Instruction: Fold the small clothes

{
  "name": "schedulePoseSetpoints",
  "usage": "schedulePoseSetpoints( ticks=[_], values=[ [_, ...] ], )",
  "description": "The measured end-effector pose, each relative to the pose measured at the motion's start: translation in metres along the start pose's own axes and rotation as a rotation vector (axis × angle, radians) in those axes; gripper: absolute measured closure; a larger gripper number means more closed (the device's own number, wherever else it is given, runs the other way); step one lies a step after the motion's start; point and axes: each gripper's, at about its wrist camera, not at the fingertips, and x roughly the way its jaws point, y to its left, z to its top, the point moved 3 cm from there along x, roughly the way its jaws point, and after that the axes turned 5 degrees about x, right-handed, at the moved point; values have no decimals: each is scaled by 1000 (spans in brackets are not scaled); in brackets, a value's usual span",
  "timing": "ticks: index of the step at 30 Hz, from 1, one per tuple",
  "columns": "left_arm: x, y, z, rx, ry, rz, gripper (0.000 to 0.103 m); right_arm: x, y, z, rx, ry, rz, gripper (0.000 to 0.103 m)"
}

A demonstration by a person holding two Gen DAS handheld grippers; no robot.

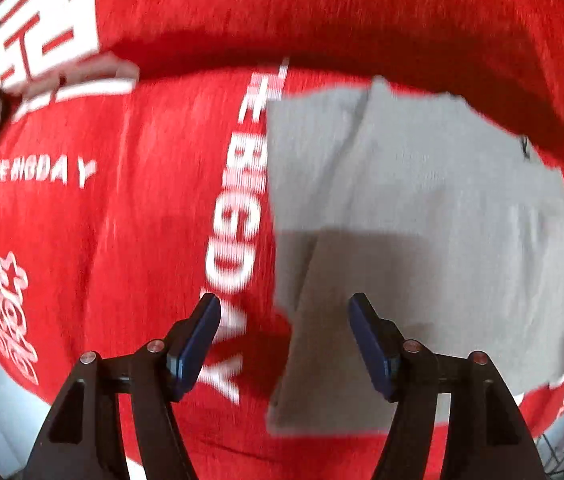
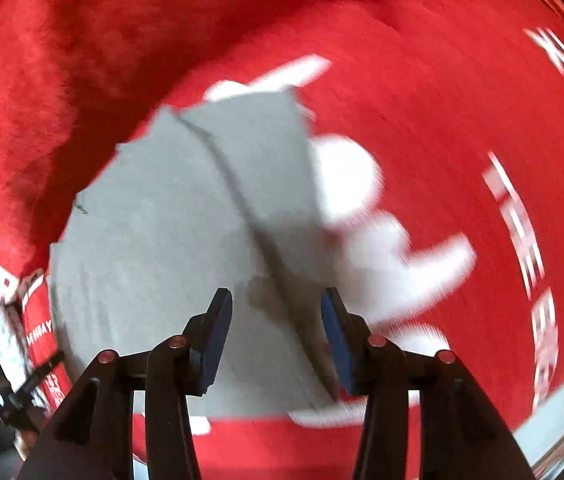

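I am hovering my left gripper (image 1: 283, 344) above the grey garment (image 1: 421, 220), jaws spread apart and gripping nothing. My right gripper (image 2: 276, 338) is hanging over the same folded grey piece, jaws parted and empty too. The garment is lying flat on the red cloth (image 1: 142, 220) with white lettering.
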Motion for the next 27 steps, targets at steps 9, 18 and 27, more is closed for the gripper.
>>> schedulePoseSetpoints(
  ticks=[9, 18, 27],
  values=[
    [11, 9, -38, -12, 21, 8, 35, 11, 18, -33, -182, 49, -48, 97],
    [2, 1, -54, 61, 5, 30, 35, 7, -12, -34, -110, 64, -76, 96],
    [-43, -5, -6, 70, -120, -43, 54, -32, 30, -2, -181, -85, 24, 96]
  ],
)
